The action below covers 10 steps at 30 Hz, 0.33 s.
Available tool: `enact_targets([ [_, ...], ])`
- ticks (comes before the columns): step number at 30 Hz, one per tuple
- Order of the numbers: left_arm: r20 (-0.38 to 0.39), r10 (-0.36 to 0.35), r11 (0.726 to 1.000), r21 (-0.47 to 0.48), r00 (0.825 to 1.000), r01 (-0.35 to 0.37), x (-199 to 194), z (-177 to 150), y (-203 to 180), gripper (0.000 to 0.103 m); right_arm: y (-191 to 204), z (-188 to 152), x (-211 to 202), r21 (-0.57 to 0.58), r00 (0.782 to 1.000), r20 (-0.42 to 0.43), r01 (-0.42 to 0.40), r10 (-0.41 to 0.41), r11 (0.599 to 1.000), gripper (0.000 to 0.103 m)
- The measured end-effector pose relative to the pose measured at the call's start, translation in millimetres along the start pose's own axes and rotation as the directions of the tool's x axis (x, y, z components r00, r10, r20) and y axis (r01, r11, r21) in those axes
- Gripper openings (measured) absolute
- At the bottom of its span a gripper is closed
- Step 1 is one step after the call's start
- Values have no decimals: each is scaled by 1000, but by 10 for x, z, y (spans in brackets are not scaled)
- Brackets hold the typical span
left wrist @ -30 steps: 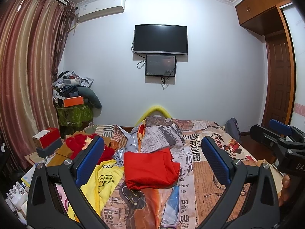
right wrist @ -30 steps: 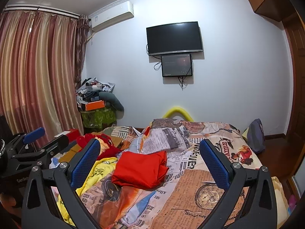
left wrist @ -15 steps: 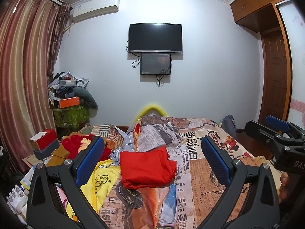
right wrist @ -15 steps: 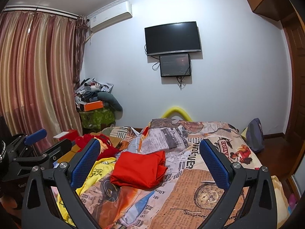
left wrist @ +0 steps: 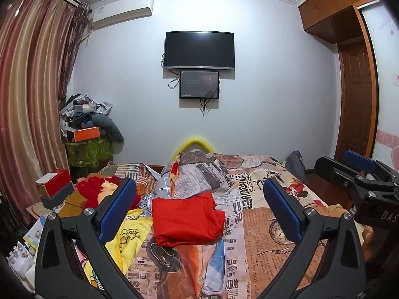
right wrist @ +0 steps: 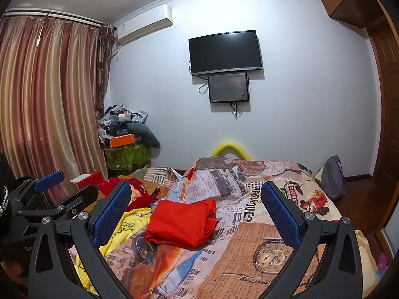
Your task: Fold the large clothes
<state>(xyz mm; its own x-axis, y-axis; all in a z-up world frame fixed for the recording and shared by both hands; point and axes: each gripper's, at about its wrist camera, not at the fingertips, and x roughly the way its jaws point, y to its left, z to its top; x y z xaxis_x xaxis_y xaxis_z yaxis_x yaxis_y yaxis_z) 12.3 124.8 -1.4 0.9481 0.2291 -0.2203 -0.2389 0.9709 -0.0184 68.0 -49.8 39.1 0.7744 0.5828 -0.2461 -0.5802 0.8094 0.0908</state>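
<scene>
Cloth (left wrist: pixel 185 218) red, folded; claws wide.

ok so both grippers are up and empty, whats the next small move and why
Probably lower the left gripper toward the yellow garment. It lies crumpled at the left edge of the bed, while the red garment already looks folded. Both sets of jaws are open and hold nothing, the right gripper included.

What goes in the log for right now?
left gripper: open, empty | right gripper: open, empty | red garment: folded on bed
</scene>
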Motion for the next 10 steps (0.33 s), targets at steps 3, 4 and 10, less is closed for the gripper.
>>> enact_targets([
  [3, 2, 1, 1000, -5, 1000, -1, -15, 2, 5, 102, 4, -13, -8, 1, 1000, 3, 2, -2, 1000, 103],
  [4, 2, 2, 1000, -4, 1000, -2, -17, 2, 6, 102, 5, -10, -9, 1, 1000, 3, 2, -2, 1000, 103],
  [10, 2, -1, 1000, 16, 1000, 1, -30, 9, -39, 102, 13, -23, -13, 1, 1000, 4, 4, -4, 1000, 103],
])
